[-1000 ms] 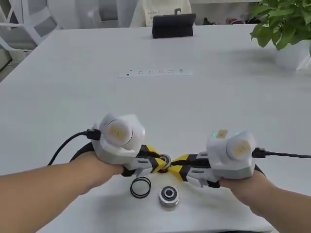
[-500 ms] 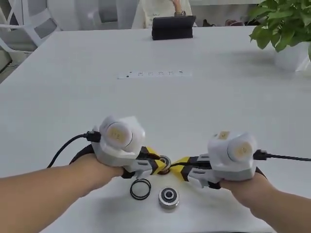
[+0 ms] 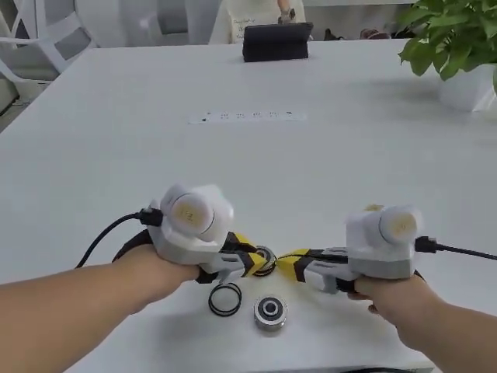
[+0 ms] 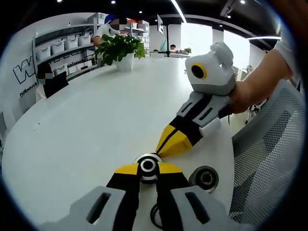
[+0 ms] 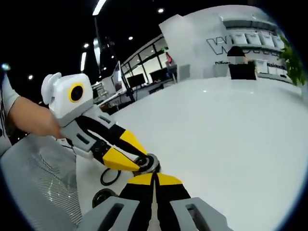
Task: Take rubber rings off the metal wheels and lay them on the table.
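Note:
My left gripper (image 3: 256, 261) is shut on a small metal wheel (image 4: 147, 165) with a black rubber rim, holding it just above the table's near edge. From the right, my right gripper (image 3: 283, 263) reaches in with its yellow jaws closed together, tips against that wheel's rim (image 5: 147, 163). I cannot make out whether they pinch the rubber. A loose black rubber ring (image 3: 224, 299) lies flat on the white table (image 3: 248, 163) below the left gripper. Beside it lies a second metal wheel (image 3: 269, 311).
A black cable (image 3: 105, 233) trails left from the left gripper, and another (image 3: 458, 249) runs right from the right one. A potted plant (image 3: 454, 39) stands at the far right and a dark stand (image 3: 277, 40) at the far edge. A mesh chair (image 4: 269, 159) sits behind the near edge.
The right gripper's body has rolled and shifted a little to the right while its tips stay at the wheel. The left gripper, the loose ring and the second wheel have not moved.

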`<state>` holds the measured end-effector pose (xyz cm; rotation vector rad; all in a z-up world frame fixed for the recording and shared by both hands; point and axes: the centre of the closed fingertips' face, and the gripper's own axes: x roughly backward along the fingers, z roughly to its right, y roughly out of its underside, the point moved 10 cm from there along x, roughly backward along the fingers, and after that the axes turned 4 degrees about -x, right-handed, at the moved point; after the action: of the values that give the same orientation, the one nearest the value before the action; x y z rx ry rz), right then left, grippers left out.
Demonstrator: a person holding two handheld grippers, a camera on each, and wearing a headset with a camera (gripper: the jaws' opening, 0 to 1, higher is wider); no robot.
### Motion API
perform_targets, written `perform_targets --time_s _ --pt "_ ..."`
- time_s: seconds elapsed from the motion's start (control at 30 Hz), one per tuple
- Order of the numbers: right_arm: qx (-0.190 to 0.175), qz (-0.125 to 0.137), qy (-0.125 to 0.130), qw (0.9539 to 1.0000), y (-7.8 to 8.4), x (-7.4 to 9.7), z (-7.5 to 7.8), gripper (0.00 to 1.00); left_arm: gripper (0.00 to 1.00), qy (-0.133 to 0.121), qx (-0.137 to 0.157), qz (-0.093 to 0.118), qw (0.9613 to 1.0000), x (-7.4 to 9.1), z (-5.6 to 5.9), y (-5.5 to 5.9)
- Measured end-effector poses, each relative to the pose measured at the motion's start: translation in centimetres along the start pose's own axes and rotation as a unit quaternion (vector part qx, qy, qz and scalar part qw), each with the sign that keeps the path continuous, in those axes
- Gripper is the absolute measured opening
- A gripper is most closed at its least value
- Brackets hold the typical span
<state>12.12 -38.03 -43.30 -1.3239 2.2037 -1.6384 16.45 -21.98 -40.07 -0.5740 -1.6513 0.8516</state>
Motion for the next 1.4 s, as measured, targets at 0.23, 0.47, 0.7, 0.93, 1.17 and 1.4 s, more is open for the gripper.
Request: perform_targets --time_s 0.23,0.47,0.7,0.93,1.17,1.4 --pt "-0.048 0.019 -0.006 0.9986 0.04 -0.07 -0.03 0.0 0.07 -0.002 0.003 0.002 1.0 -0.04 0.15 -0.04" --pt "-0.06 0.022 -0.011 0.9979 0.05 0.11 -0.03 0.0 0.07 -0.003 0.001 0.001 1.0 -0.08 0.3 -0.08" --pt "-0.085 0.032 -0.017 0.9958 0.13 0.23 -0.09 0.0 0.07 -0.004 0.0 0.002 1.0 -0.15 0.4 -0.13" --pt "-0.077 0.023 -0.016 0.9967 -0.11 0.21 -0.13 0.0 0.07 -0.005 -0.002 0.002 1.0 -0.17 0.39 -0.13" --pt "-0.073 0.021 -0.014 0.997 -0.2 0.22 -0.24 0.0 0.07 -0.005 -0.002 0.002 1.0 -0.2 0.38 -0.14" --pt "-0.07 0.02 -0.016 0.9972 -0.4 0.18 -0.45 0.0 0.07 -0.007 -0.002 0.001 1.0 -0.22 0.37 -0.17"
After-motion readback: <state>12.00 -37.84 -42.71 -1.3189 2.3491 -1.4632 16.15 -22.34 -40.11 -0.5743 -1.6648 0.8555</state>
